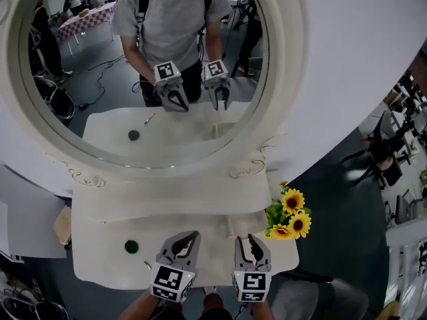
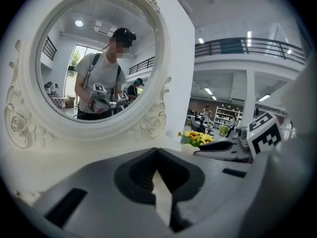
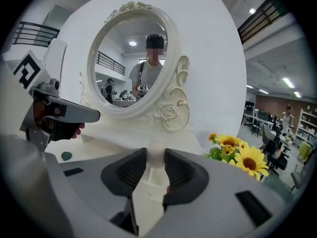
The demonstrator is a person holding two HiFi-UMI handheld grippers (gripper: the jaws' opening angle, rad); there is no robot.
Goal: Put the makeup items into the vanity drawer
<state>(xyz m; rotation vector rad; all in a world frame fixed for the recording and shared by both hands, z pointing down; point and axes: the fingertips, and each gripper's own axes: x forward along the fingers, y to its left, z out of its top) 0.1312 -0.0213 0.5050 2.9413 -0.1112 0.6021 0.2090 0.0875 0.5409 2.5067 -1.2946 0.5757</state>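
On the white vanity top lie a small round dark-green item and a thin short stick, both left of my grippers. My left gripper hovers over the top's front. In the left gripper view its tips meet, with nothing visible between them. My right gripper is beside it, shut on a pale cream-pink bottle that stands between the pads. A cream boxy shape lies just ahead of the right gripper. I cannot tell whether it is the drawer.
A large round mirror in an ornate white frame rises behind the top and reflects the person and both grippers. Sunflowers stand at the right end. Chairs and dark floor surround the vanity.
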